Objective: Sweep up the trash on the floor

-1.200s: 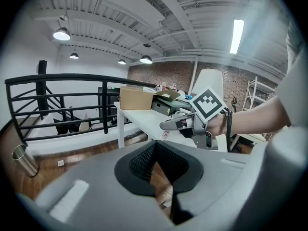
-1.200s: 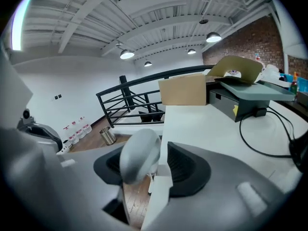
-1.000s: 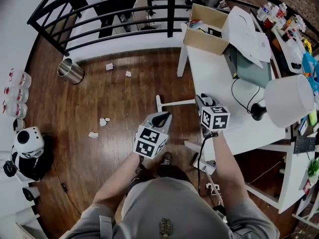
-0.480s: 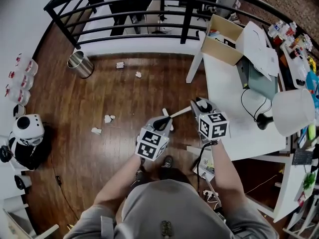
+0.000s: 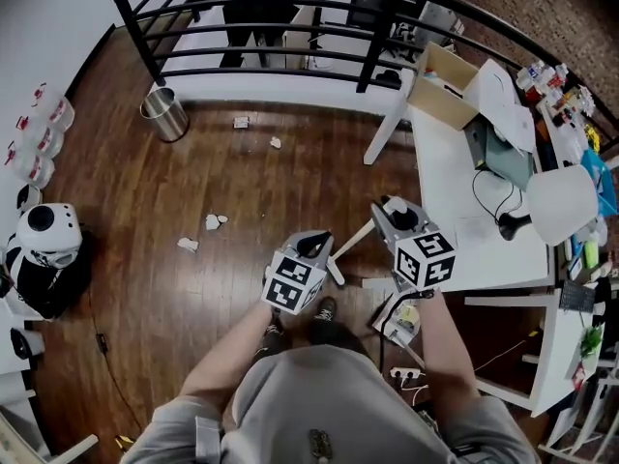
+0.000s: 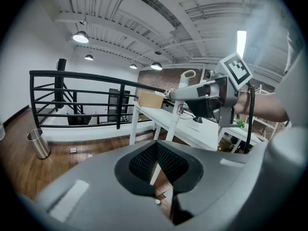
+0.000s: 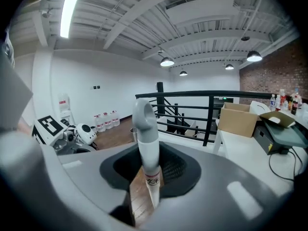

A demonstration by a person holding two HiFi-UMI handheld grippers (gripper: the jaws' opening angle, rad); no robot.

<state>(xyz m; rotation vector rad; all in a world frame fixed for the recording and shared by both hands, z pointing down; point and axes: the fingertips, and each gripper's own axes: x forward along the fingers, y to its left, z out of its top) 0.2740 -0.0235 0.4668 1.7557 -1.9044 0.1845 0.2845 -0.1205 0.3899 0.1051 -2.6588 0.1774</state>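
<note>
1. Head view: my left tongs are closed on nothing. My right tongs clamp the white broom handle, which slants down to the wood floor. Paper scraps lie on the floor to my left, apart from the broom. More scraps lie near the steel bin, whose inside I cannot make out. The cardboard box sits open on the white table, its contents too small to tell.
2. Left gripper view: my jaws meet, empty. The bin stands upright by the railing.
3. Right gripper view: the handle stands between my pads, with its grey loop on top. The box's wall hides its contents.
</note>
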